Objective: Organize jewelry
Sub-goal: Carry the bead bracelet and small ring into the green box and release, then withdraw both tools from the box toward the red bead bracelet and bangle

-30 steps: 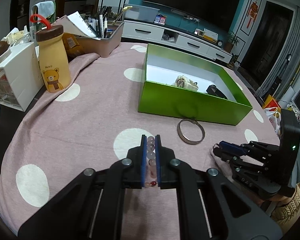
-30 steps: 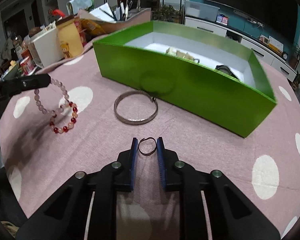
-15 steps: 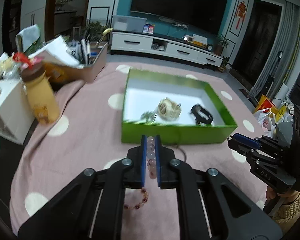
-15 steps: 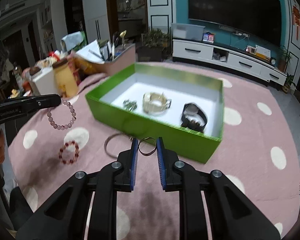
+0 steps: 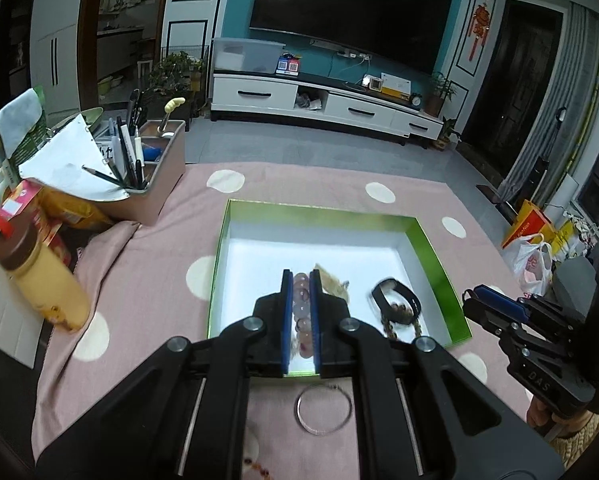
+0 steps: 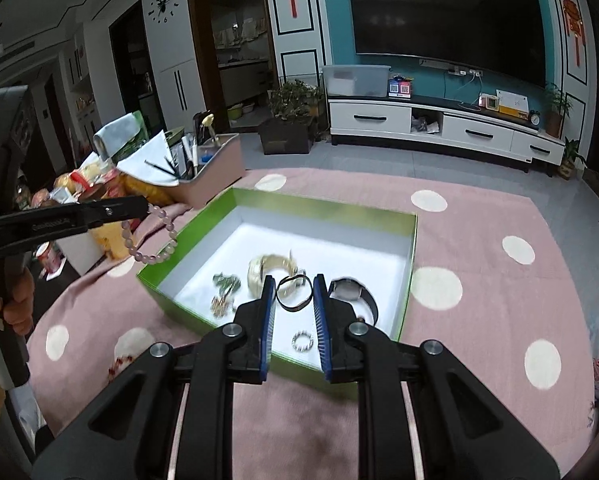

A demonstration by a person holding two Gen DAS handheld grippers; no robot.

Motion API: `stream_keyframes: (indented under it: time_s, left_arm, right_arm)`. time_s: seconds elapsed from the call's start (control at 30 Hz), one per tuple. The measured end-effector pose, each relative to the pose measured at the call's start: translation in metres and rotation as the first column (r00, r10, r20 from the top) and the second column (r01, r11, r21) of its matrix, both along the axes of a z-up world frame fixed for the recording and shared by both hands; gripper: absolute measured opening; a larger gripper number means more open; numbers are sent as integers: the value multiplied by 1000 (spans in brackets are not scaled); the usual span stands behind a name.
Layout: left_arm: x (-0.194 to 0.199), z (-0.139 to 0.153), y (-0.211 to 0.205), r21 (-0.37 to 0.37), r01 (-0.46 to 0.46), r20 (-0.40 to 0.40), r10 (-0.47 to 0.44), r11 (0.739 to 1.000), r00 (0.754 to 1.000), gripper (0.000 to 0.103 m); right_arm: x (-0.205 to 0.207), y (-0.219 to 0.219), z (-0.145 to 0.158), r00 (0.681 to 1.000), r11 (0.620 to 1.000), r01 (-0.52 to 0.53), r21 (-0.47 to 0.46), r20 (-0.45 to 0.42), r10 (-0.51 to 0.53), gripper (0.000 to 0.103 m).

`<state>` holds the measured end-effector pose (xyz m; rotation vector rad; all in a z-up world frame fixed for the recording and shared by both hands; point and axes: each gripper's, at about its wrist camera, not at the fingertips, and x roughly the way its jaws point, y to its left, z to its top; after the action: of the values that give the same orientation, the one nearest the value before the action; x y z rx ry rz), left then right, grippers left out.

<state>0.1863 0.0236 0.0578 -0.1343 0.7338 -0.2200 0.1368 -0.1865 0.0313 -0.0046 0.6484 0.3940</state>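
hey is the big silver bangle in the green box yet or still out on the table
Out. The silver bangle lies flat on the pink cloth, just outside the green box's near wall.

Table under pink polka-dot cloth (image 5: 147, 280). On it: green box (image 6: 407, 280), silver bangle (image 5: 324, 410) just before box, red bead bracelet (image 6: 117, 364), pen organizer (image 5: 155, 184), yellow bottle (image 5: 47, 280), snack packets.
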Motion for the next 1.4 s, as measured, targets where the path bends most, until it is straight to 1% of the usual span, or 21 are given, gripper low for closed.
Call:
stream_keyframes:
  time_s: [0.13,0.23,0.37,0.5,0.7,0.77,0.83,0.87,0.9,0.93,1.0,1.03,1.07,1.13,1.2,1.23,1.4]
  left_arm:
    - [24,-8,-5,23,-10,-24,11,1000,1000,7]
    - [43,-18,-8,44,-19,-52,21,999,998,7]
    - [65,-36,-12,67,-30,-99,37,997,994,7]
    - [84,-52,-15,82,-44,-134,55,996,989,7]
    - [99,-71,-18,116,-64,-176,84,991,981,8]
    - [102,-78,-17,128,-75,-196,100,989,975,8]
    - [102,-80,-14,125,-79,-204,104,989,973,8]
    - [101,-79,-14,123,-80,-203,104,989,974,11]
    - [100,-78,-13,119,-79,-202,102,990,974,19]
    - [98,-76,-11,114,-82,-197,103,990,975,24]
    - [94,-70,-9,107,-89,-183,108,990,977,35]
    - [91,-65,-7,94,-93,-177,109,991,978,39]
    - [87,-61,-5,87,-98,-170,112,991,979,45]
    - [82,-55,-5,90,-102,-156,115,991,981,47]
    - [73,-48,-4,95,-103,-140,116,990,983,55]
    - [67,-44,-3,97,-107,-128,119,990,985,57]
    - [37,-27,7,97,-124,-89,133,987,987,64]
  right_arm:
    - [23,-1,-2,1000,1000,11,2,-20,-11,19]
    - [45,-5,-10,998,999,46,-2,-50,-46,19]
    - [73,-9,-26,991,995,90,-40,-94,-94,19]
    - [95,-11,-40,983,991,110,-75,-136,-120,19]
    - [119,-15,-54,973,986,134,-101,-176,-150,19]
    - [125,-18,-57,970,985,144,-99,-183,-160,19]
    - [127,-22,-55,968,984,154,-84,-188,-168,21]
    - [126,-24,-54,968,984,159,-80,-185,-171,23]
    - [125,-26,-52,968,984,164,-75,-180,-175,26]
    - [123,-30,-49,968,983,172,-64,-174,-181,34]
    - [119,-37,-42,969,983,181,-29,-166,-184,40]
    - [116,-41,-39,968,981,191,-20,-159,-192,43]
    - [112,-45,-35,969,980,199,-10,-150,-199,44]
    - [102,-54,-28,970,979,205,20,-140,-200,44]
    - [92,-59,-22,971,977,208,36,-132,-202,44]
    - [84,-63,-19,971,977,209,42,-125,-203,44]
    - [50,-71,-10,975,977,205,50,-102,-199,44]
